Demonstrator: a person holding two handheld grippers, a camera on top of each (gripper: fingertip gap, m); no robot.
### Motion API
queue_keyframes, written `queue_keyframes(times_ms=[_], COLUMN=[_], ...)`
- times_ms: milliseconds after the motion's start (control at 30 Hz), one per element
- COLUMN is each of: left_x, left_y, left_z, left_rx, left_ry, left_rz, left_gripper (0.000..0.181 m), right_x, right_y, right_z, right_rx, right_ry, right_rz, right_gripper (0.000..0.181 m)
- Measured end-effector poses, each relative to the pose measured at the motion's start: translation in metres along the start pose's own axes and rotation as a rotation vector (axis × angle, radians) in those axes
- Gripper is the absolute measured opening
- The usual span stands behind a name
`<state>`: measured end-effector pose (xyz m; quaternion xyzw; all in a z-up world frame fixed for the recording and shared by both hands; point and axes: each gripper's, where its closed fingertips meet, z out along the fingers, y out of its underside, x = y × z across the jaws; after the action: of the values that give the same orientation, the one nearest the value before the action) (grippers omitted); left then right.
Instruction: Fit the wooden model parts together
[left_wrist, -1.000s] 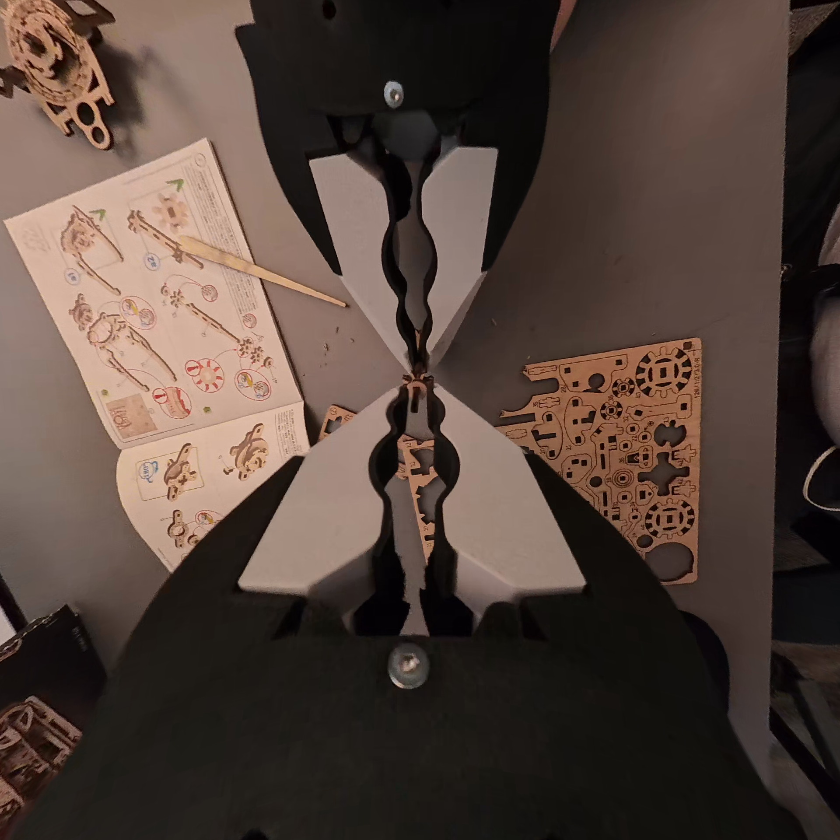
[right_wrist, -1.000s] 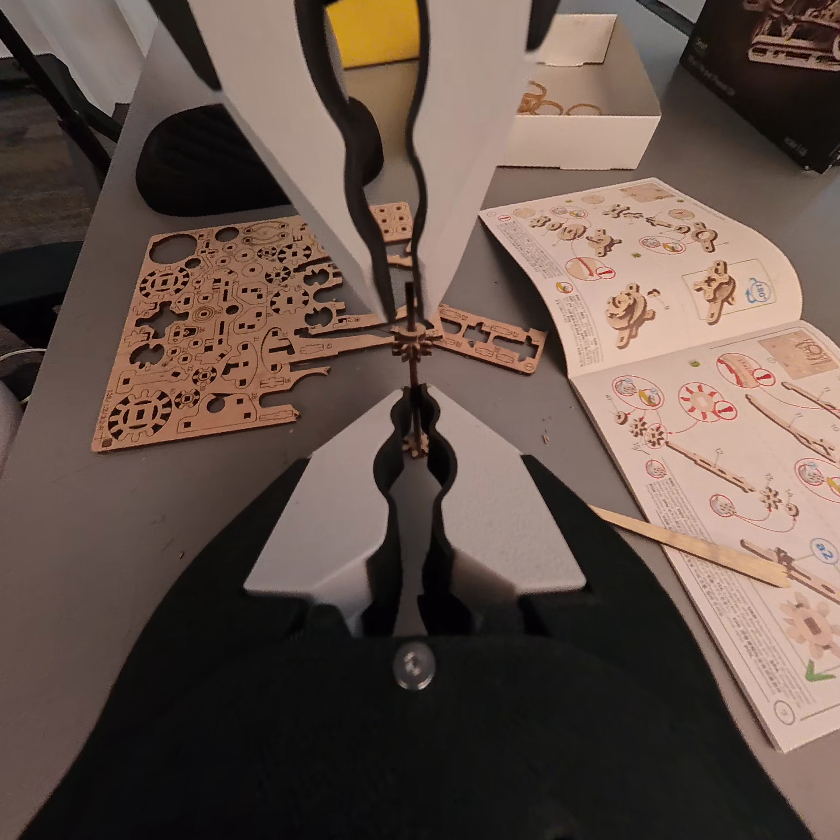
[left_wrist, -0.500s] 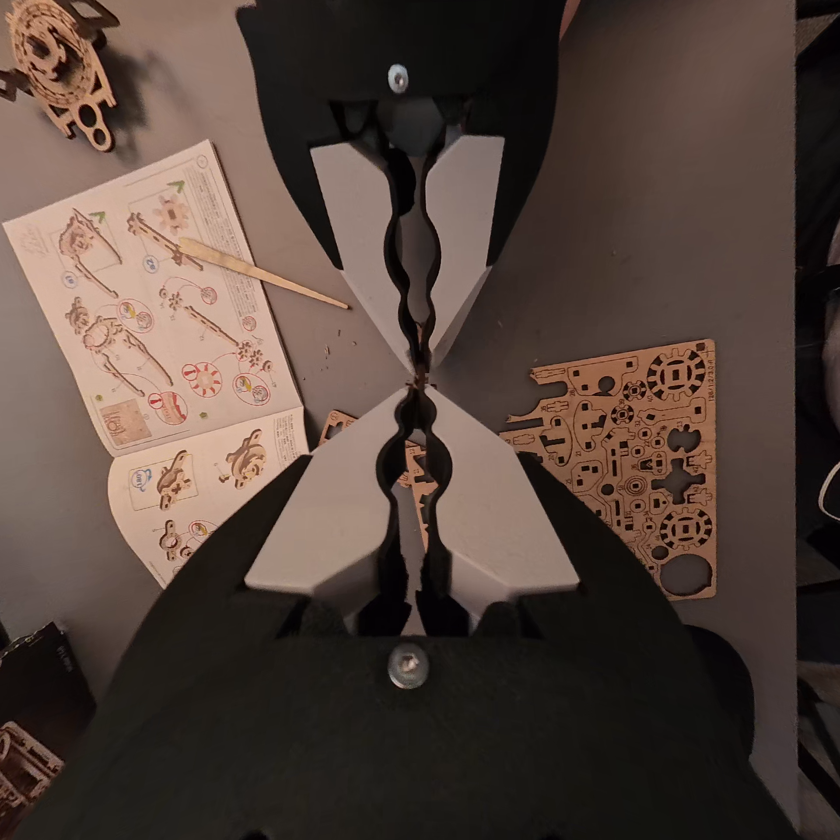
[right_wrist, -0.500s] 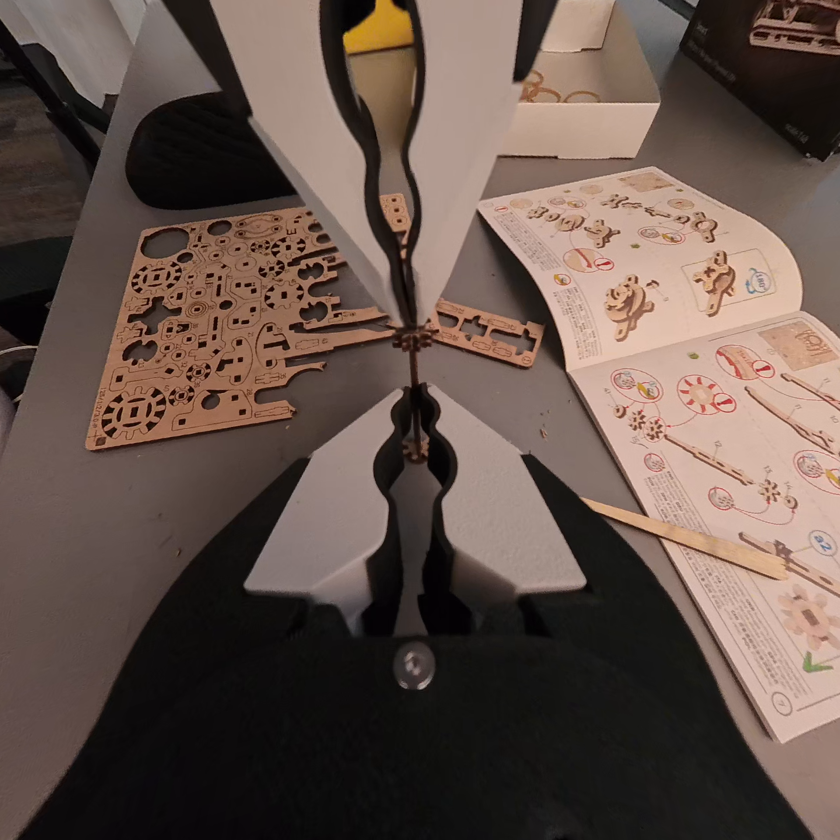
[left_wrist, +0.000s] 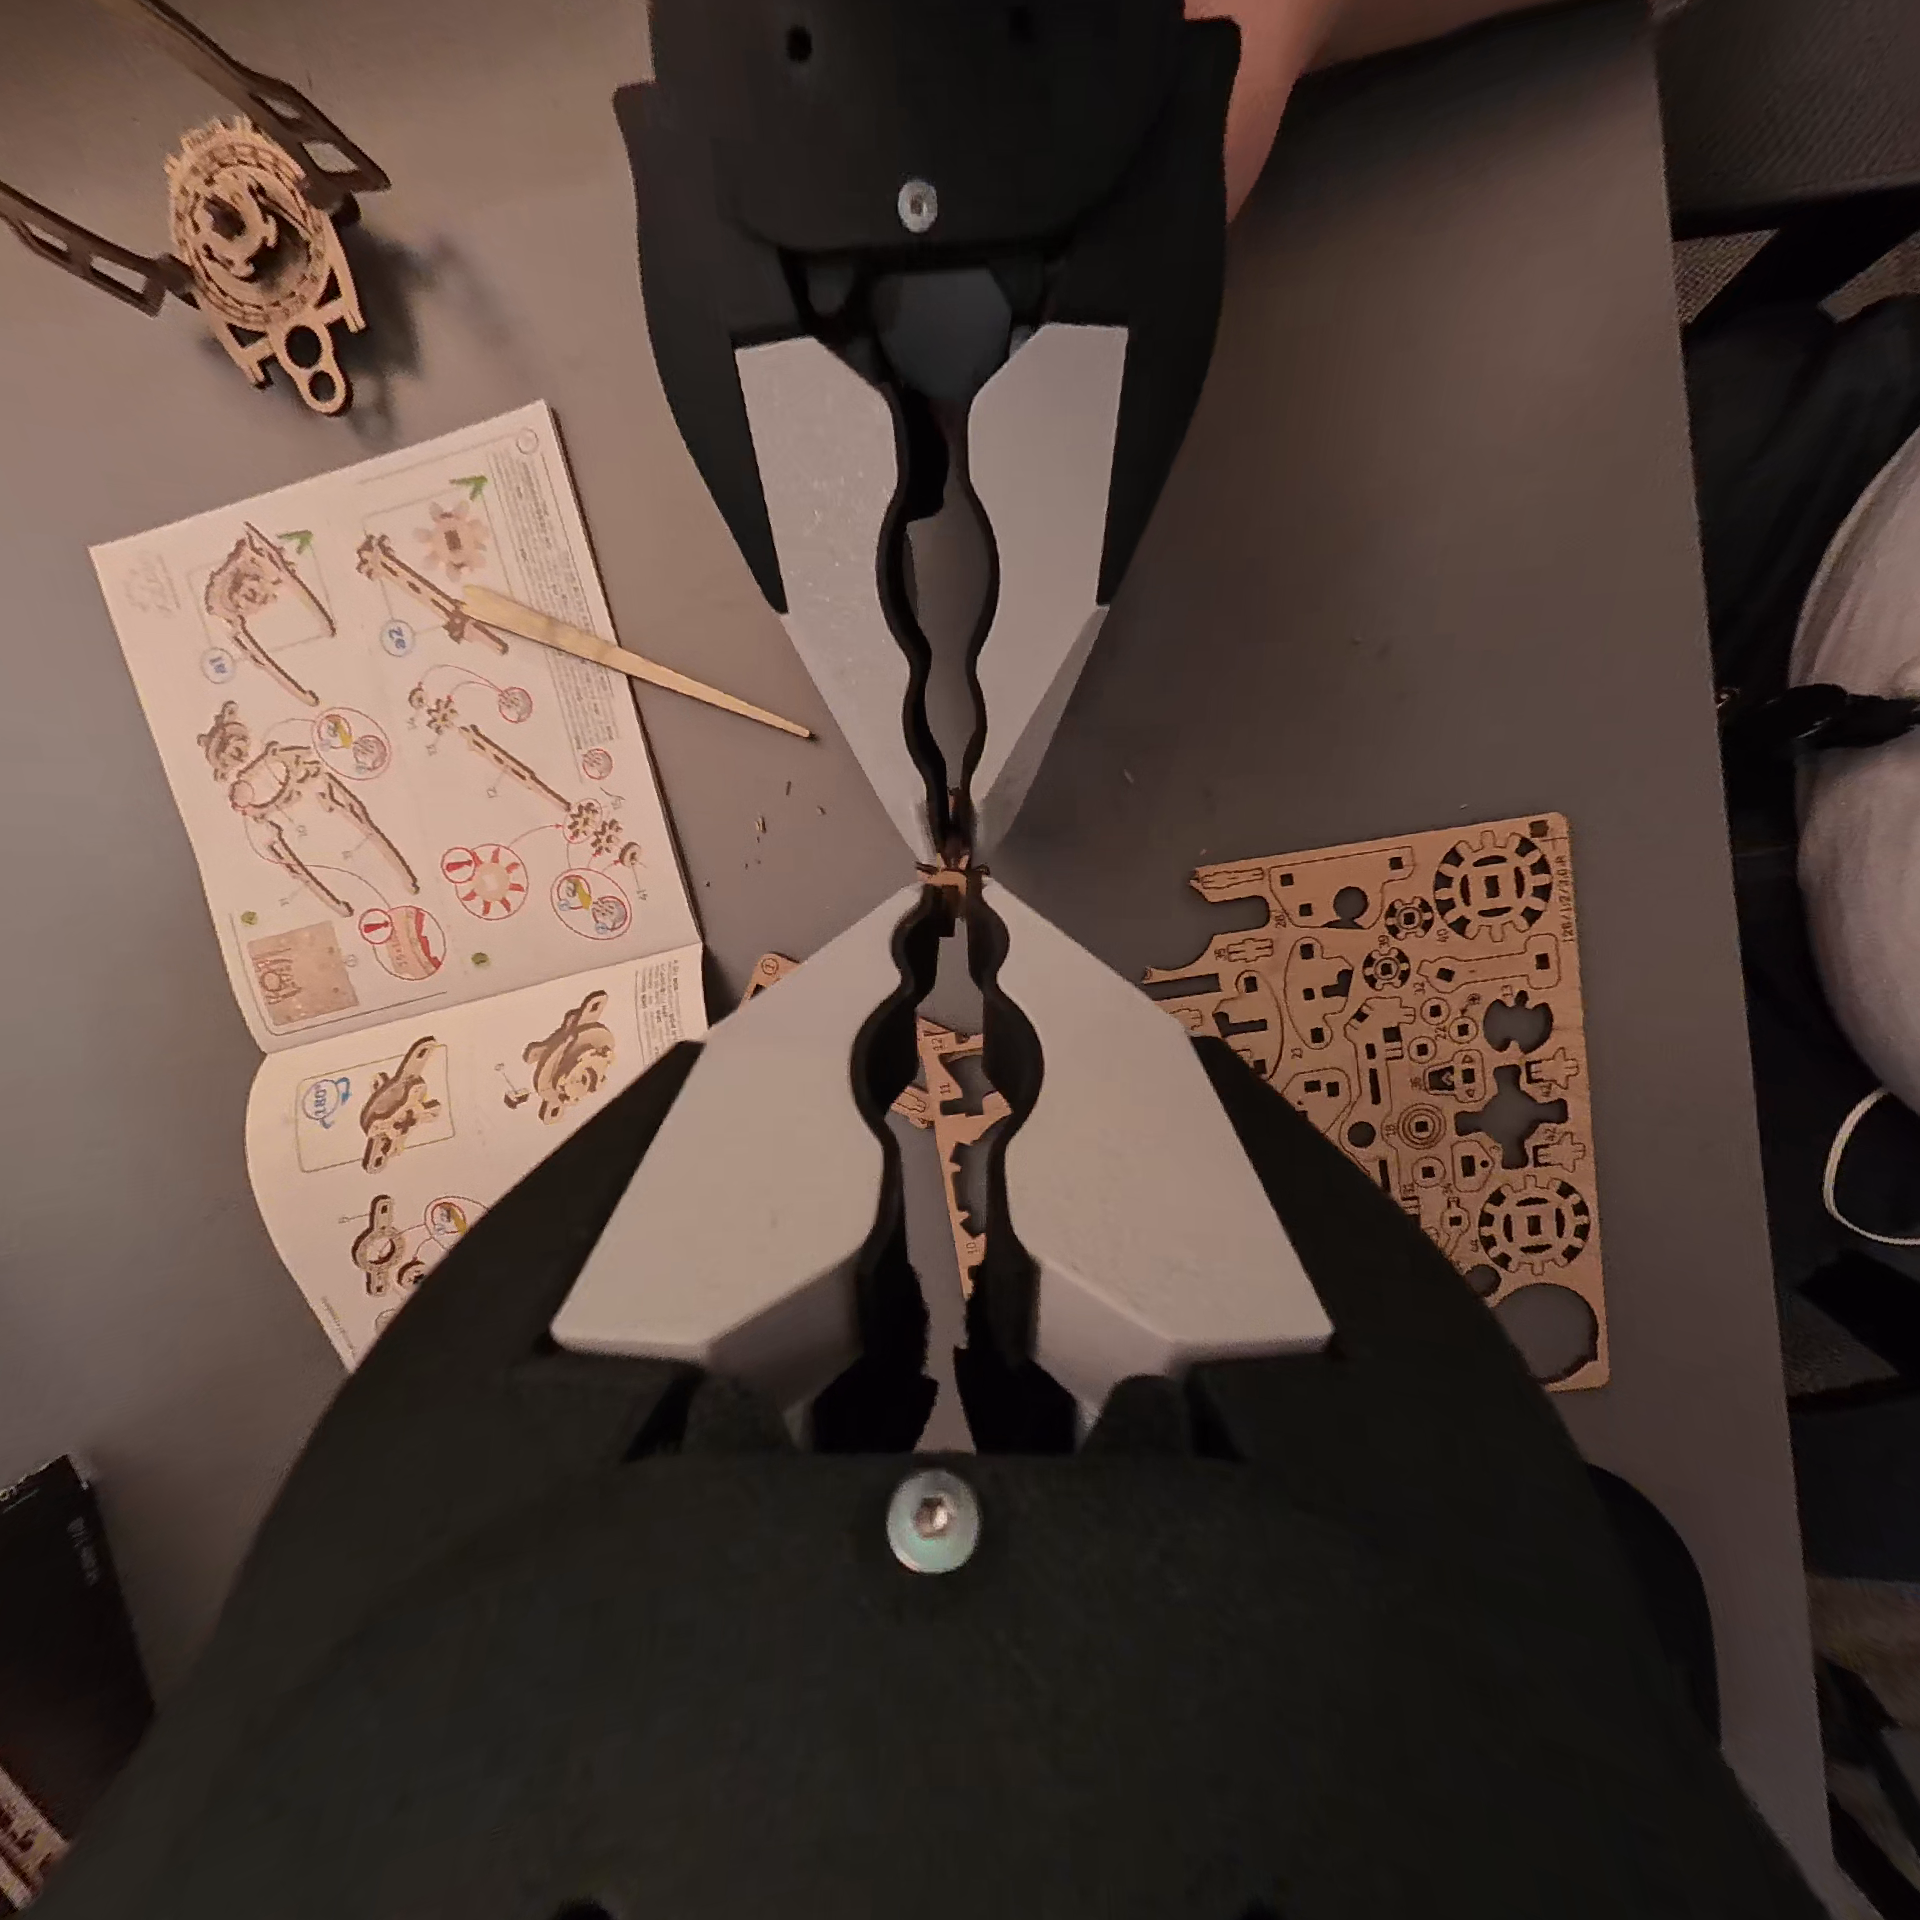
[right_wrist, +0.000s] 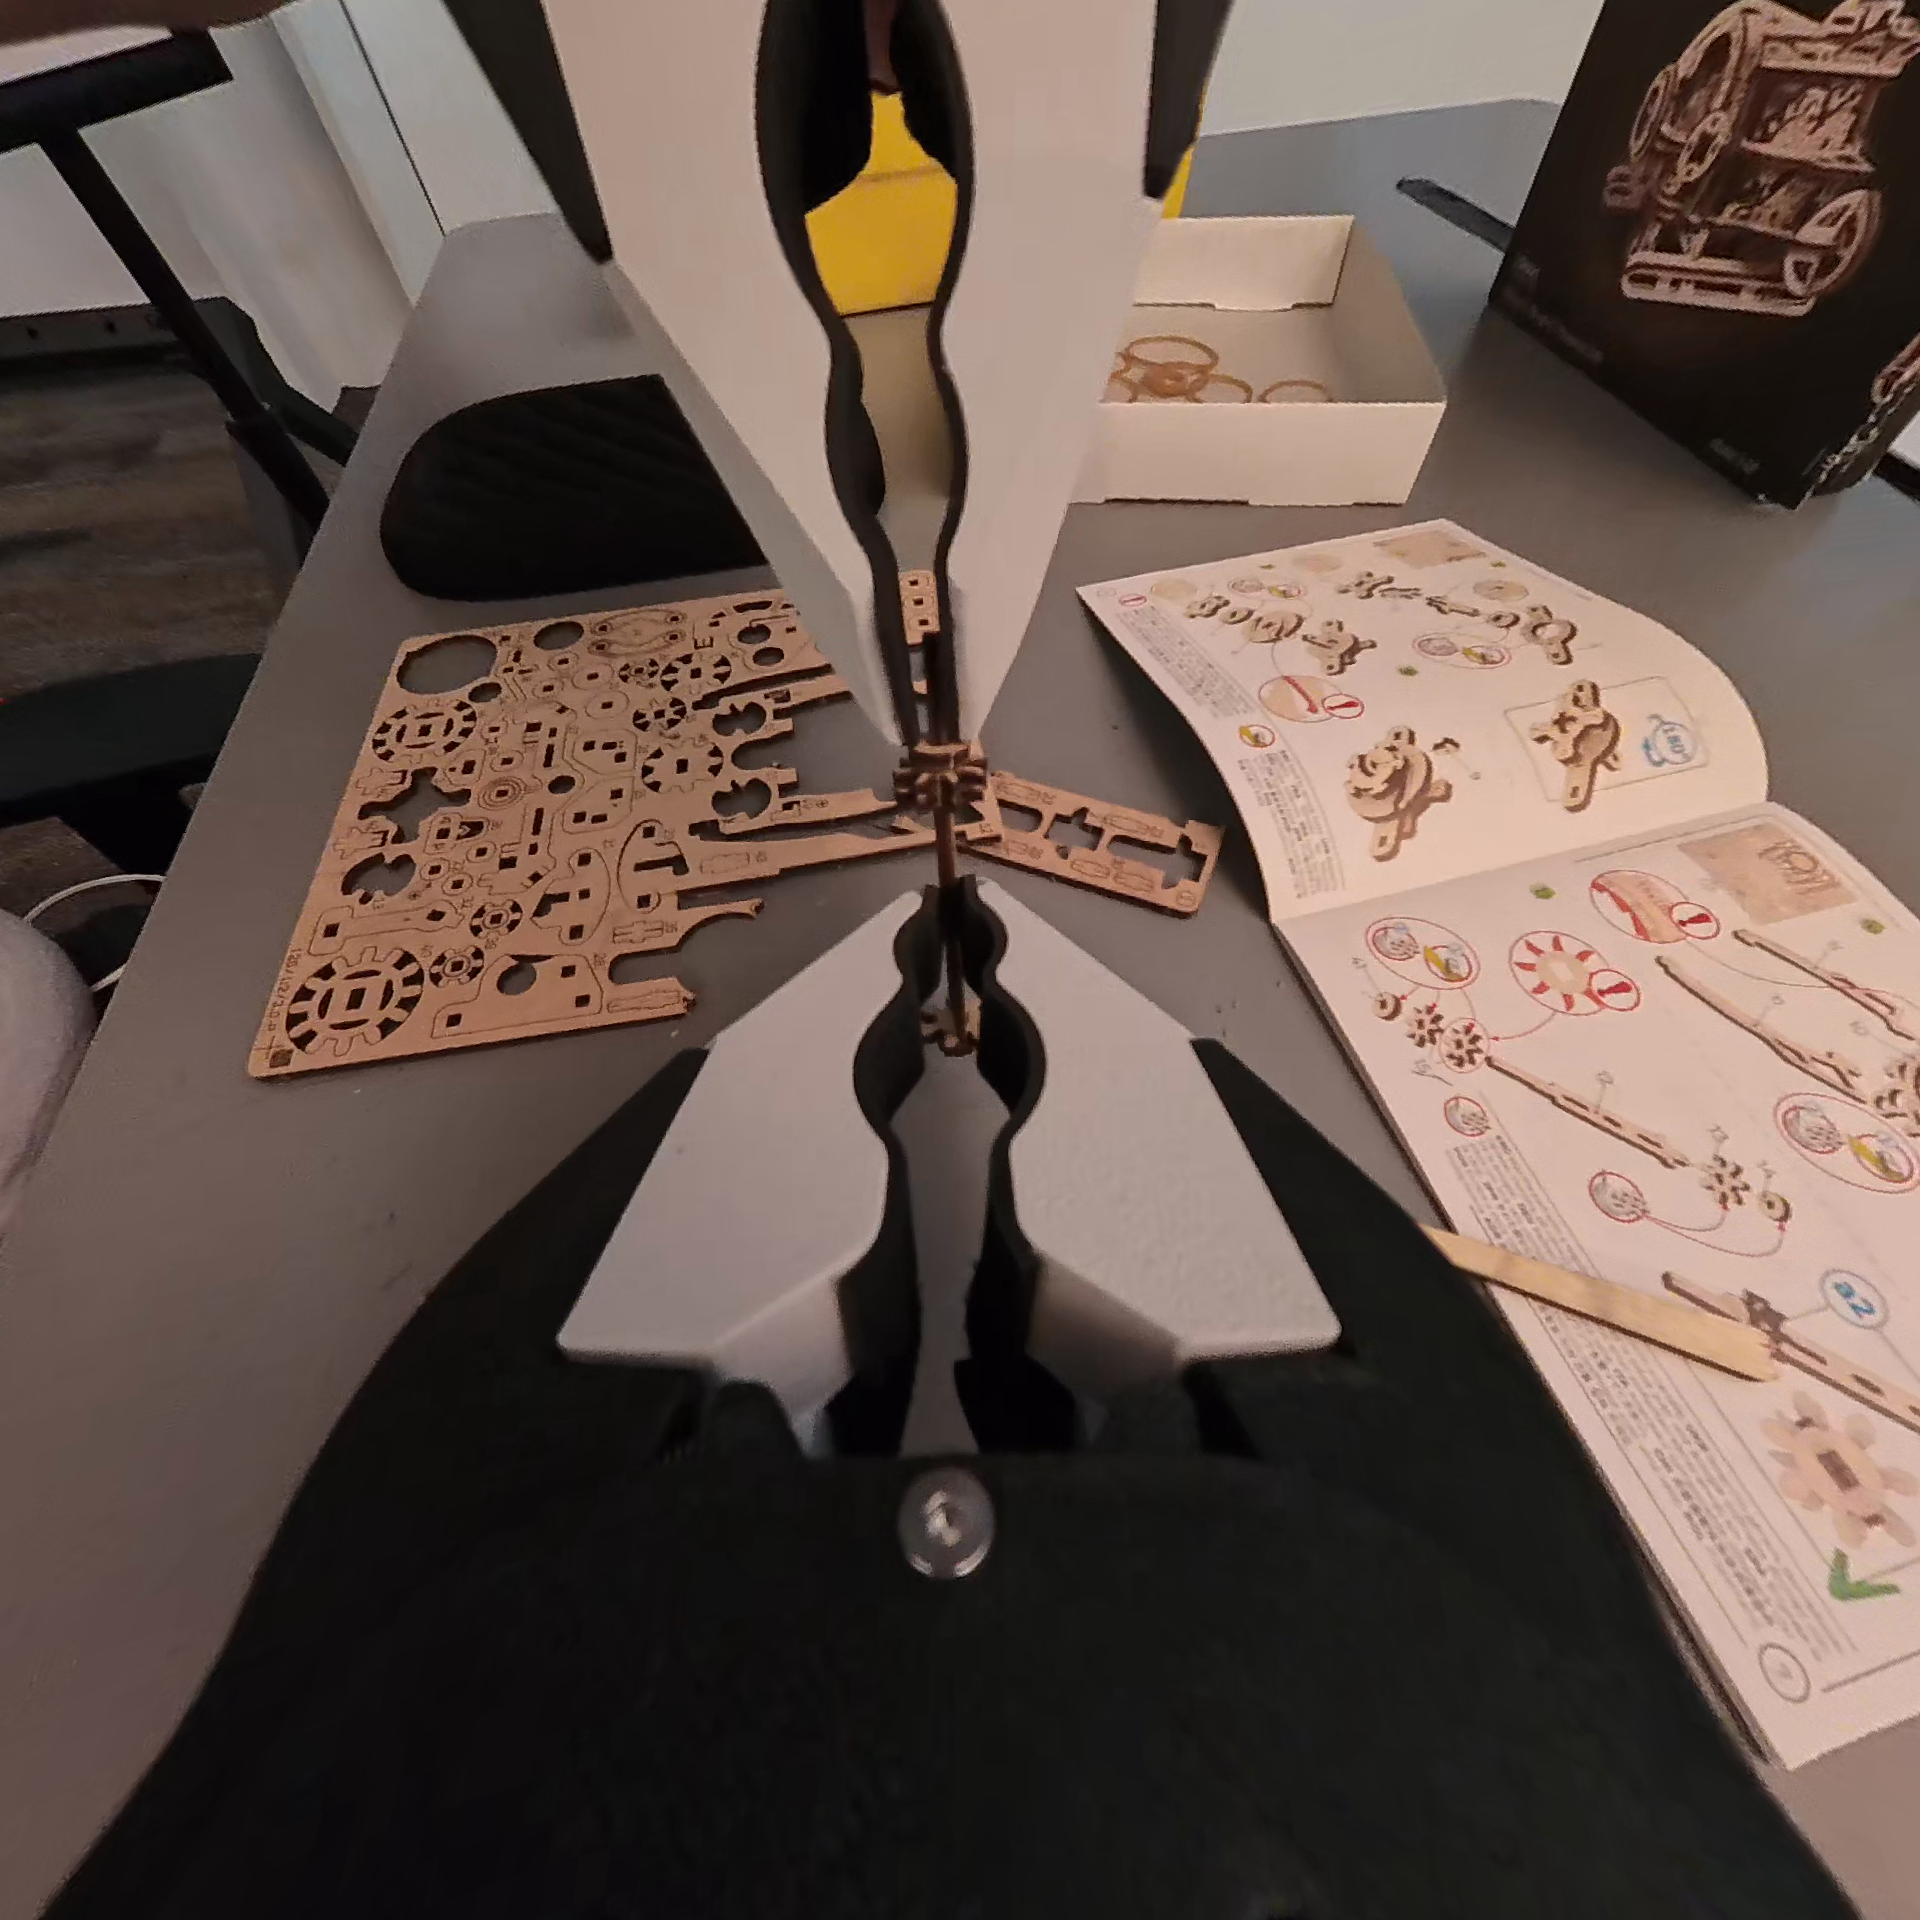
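A pale laser-cut wooden parts sheet (right_wrist: 499, 831) and an open instruction booklet (right_wrist: 1538, 935) are lying on the grey table (right_wrist: 260, 1299). Above them, the left hand-held gripper (left_wrist: 951, 914) is pinching a small wooden gear (right_wrist: 940, 781), meeting the thin wooden rod (right_wrist: 943, 935) clamped in the right hand-held gripper (right_wrist: 943, 904), tip to tip

Taking my punched-out parts sheet (right_wrist: 499, 831) as the mark: beyond it a black ribbed block (right_wrist: 561, 488) bars the far side. To its right lie a small wood strip (right_wrist: 1091, 842), then the open instruction booklet (right_wrist: 1507, 935) with a wooden stick (right_wrist: 1600, 1299) across it. Nearer me than the sheet, bare grey table (right_wrist: 312, 1299) leaves my tongs room.
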<state>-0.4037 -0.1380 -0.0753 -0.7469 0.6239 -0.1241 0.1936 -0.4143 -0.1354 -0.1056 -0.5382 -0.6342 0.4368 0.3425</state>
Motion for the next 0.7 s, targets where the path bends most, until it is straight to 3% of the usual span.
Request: queue_keyframes(times_ms=[400,700], left_x=[0.006,0.007], left_y=[0.003,0.0], left_z=[0.012,0.011], left_rx=[-0.142,-0.141], left_ry=[0.011,0.012], left_rz=[0.081,0.112], left_gripper=[0.001,0.006], right_x=[-0.005,-0.007], right_y=[0.012,0.013], right_z=[0.008,0.007], right_rx=[-0.097,-0.097], right_ry=[-0.007,-0.015], right_rz=[-0.033,-0.05], right_gripper=[0.001,0.001])
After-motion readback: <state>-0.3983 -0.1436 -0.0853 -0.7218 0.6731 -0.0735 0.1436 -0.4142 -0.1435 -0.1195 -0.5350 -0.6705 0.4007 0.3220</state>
